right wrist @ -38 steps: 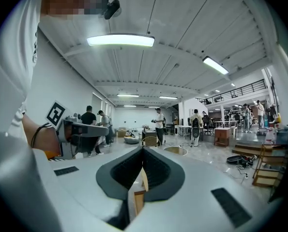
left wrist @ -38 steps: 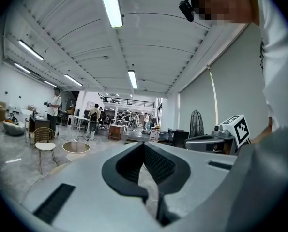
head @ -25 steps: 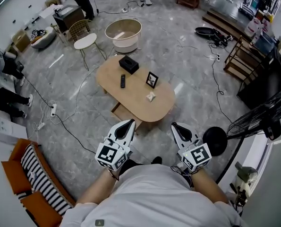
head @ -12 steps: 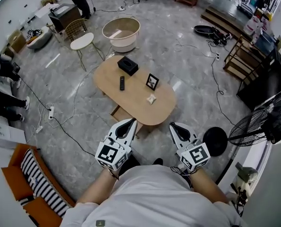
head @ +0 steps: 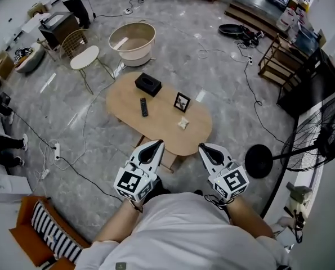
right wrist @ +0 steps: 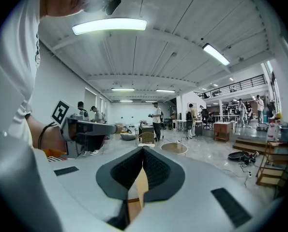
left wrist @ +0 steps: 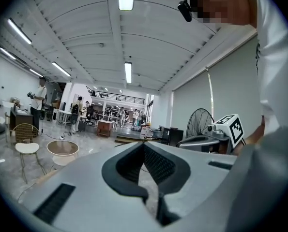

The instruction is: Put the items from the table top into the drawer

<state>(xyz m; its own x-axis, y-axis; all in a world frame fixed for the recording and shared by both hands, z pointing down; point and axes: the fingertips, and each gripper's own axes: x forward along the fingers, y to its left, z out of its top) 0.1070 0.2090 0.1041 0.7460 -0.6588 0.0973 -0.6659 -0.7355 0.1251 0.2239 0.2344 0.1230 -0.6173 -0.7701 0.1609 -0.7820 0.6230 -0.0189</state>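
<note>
An oval wooden table [head: 196, 135] stands on the floor ahead of me. On it lie a black box [head: 148, 84], a black remote [head: 144, 107], a small upright picture frame [head: 182, 102] and a small pale crumpled item [head: 183, 123]. A wooden part, perhaps the drawer [head: 168, 158], juts out under the table's near edge. My left gripper [head: 154, 146] [left wrist: 144, 146] and right gripper [head: 204, 148] [right wrist: 143, 151] are held side by side just short of that edge. Both are shut and hold nothing.
A round tub [head: 132, 38] and a white chair [head: 84, 58] stand beyond the table. A standing fan [head: 319, 139] with a black round base [head: 258, 161] is at the right. Cables [head: 77, 151] run over the floor at the left, near an orange striped seat [head: 43, 235].
The table has come nearer in the head view, as I have walked towards it. Both grippers stay shut and side by side, now almost at its near edge.
</note>
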